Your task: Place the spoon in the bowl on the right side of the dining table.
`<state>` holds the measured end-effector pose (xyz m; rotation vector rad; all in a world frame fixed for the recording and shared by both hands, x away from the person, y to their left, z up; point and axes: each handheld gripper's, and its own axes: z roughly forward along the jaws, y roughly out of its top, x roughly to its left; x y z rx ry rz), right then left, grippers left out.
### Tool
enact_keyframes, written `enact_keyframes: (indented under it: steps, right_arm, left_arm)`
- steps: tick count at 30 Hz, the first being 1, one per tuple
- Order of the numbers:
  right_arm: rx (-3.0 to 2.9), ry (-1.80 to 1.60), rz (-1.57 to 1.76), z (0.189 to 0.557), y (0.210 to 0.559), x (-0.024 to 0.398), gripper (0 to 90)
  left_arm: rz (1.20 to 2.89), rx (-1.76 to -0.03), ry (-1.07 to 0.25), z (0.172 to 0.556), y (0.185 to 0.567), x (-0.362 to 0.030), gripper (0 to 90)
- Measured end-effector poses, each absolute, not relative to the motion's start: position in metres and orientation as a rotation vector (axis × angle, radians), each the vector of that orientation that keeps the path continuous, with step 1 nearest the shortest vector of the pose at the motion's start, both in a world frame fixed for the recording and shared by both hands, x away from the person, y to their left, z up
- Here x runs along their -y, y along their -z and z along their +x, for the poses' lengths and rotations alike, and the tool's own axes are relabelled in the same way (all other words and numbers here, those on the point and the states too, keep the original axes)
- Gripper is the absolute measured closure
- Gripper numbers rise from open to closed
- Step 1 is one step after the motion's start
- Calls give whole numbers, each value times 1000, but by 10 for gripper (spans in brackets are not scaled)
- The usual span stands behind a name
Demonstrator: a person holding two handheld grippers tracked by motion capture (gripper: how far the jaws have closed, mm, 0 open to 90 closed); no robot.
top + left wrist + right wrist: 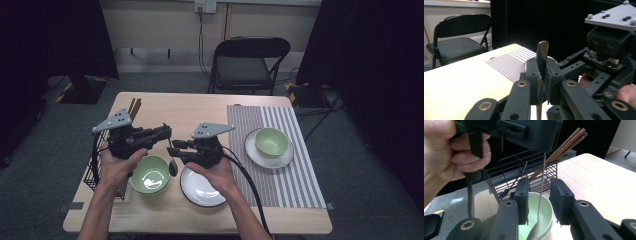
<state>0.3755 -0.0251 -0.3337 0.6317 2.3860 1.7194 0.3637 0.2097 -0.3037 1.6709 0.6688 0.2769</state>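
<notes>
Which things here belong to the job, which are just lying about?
In the job: spoon, left tool gripping it, right tool open around its handle, near green bowl below.
Lying about: white plate, far bowl, striped mat, wire basket, chopsticks, chair.

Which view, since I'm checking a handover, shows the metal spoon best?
The right gripper view: the slim dark metal spoon hangs nearly full-length between the open right tongs. The left gripper view shows its handle tip clamped in the left tongs; the high view, its small dark bowl end.
</notes>
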Motion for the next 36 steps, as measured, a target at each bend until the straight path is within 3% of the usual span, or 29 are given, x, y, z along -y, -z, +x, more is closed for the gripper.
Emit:
enact_keyframes:
  steps: [17, 32, 36]
  right_arm:
    - [-2354, -1742, 658, 381, 337, 20, 863]
    - [-2352, -1732, 660, 383, 339, 17, 900]
    - [-2365, -1731, 648, 384, 339, 17, 900]
  left_arm:
    - [1671, -656, -267, 365, 309, -204, 828]
    - [1669, -662, -267, 365, 311, -206, 823]
    - [1687, -662, -266, 366, 312, -206, 773]
